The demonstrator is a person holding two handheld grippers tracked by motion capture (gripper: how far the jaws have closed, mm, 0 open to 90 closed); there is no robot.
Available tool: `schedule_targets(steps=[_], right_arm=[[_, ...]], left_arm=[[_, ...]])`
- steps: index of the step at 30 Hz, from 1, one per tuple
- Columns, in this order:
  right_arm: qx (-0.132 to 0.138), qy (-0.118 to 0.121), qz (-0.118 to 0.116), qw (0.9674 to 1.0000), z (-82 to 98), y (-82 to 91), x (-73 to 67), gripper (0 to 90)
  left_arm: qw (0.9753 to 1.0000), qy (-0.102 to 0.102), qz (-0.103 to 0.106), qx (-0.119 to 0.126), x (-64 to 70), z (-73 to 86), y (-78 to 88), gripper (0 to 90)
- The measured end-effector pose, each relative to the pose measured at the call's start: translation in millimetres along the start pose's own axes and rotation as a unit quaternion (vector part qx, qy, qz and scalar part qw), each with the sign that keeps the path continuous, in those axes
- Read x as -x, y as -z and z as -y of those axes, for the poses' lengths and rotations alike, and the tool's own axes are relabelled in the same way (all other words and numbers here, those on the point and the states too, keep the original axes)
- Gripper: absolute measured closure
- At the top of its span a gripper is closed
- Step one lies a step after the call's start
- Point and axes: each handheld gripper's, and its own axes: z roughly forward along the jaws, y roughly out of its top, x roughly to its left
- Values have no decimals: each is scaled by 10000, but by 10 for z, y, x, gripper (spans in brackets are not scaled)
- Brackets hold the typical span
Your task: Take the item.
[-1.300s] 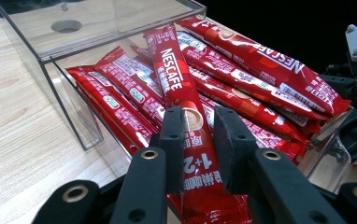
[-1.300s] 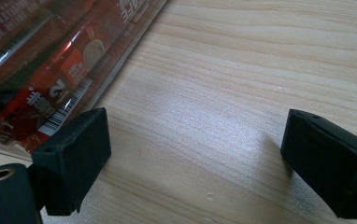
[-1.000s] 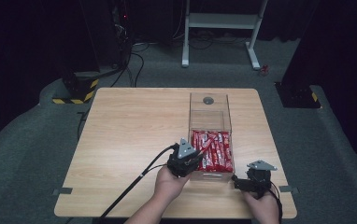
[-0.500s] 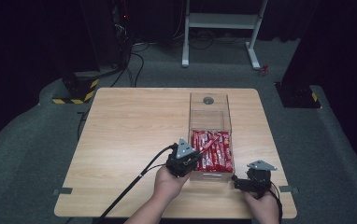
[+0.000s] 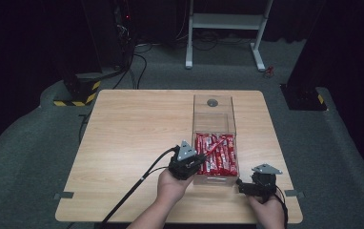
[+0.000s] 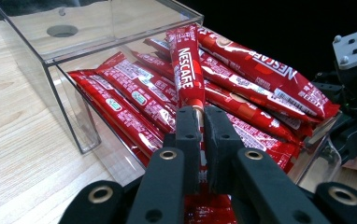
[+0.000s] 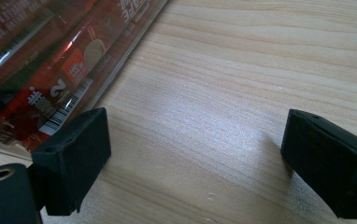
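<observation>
Red coffee stick [image 6: 186, 65] clamped in the left tool [image 6: 200, 123], lifted at the clear box's [image 5: 214, 114] near end.

The box sits toward the tabletop's [image 5: 132, 124] right edge, more sticks [image 5: 217, 155] piled at its near end. The right tool [image 7: 195, 163] rests beside the box near the front right corner, jaws wide apart and empty. Judged step: pulling one stick out; next calls for raising it clear of the wall.

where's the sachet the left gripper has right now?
The red Nescafe sachet is pinched at its near end by the left hand-held gripper, angled up over the pile of sachets at the near end of the clear box, right of table centre.
</observation>
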Motion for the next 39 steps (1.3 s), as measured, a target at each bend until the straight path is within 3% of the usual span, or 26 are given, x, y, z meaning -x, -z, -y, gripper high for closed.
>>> schedule_targets(steps=[25,39], right_arm=[[5,0,0,10000,0,-1,-1,84],[9,8,-6,10000,1,0,-1,86]], left_arm=[[9993,5,125,357,-29,-76,182,854],[9989,-88,-82,455,-131,-90,399,854]])
